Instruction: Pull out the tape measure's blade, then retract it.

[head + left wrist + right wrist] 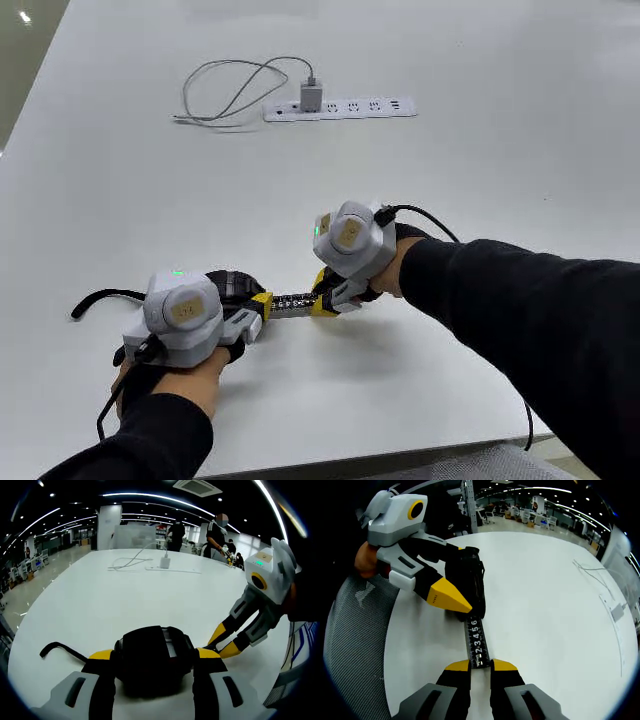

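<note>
Tape measure (pixel 235 288) with its blade (pixel 293 301) partly drawn out, held between two tools above the white bench (pixel 450 180).
The left tool (pixel 155 655) is clamped on the black case, near the front edge of the bench. The right tool (pixel 480 666) pinches the blade's end, and a short graduated length is exposed between case and jaws. A power strip (pixel 340 108) lies well beyond.
</note>
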Demonstrator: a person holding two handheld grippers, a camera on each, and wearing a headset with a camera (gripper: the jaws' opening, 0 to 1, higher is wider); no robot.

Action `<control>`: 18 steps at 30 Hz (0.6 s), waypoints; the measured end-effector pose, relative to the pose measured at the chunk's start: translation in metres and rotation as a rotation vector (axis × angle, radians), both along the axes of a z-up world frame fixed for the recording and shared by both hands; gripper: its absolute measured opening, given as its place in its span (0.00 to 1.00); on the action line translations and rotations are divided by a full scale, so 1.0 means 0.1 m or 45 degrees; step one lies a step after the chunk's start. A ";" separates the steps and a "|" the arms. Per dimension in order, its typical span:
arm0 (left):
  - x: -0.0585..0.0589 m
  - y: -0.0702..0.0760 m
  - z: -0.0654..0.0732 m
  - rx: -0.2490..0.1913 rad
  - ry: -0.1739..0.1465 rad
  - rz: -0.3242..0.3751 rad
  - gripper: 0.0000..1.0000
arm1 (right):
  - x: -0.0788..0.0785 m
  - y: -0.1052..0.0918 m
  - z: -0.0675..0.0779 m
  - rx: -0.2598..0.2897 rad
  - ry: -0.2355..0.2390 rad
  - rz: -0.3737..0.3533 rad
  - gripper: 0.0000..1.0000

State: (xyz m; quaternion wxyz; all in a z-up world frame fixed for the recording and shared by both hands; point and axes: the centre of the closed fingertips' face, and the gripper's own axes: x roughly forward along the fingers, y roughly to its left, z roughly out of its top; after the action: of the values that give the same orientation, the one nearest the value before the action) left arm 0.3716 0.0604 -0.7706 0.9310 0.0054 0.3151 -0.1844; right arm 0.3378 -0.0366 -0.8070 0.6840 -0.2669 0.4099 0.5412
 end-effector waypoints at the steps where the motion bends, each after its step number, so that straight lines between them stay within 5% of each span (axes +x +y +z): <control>1: 0.00 0.00 0.00 0.000 0.000 0.000 0.58 | 0.00 0.00 0.00 0.002 -0.002 0.001 0.10; 18: 0.00 0.01 0.00 -0.003 0.001 0.001 0.58 | 0.01 0.06 0.01 0.043 0.013 -0.025 0.10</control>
State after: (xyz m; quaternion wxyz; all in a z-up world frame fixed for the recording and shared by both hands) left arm 0.3716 0.0610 -0.7706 0.9310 0.0041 0.3152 -0.1843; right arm 0.3389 -0.0302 -0.8059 0.6915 -0.2485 0.4069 0.5427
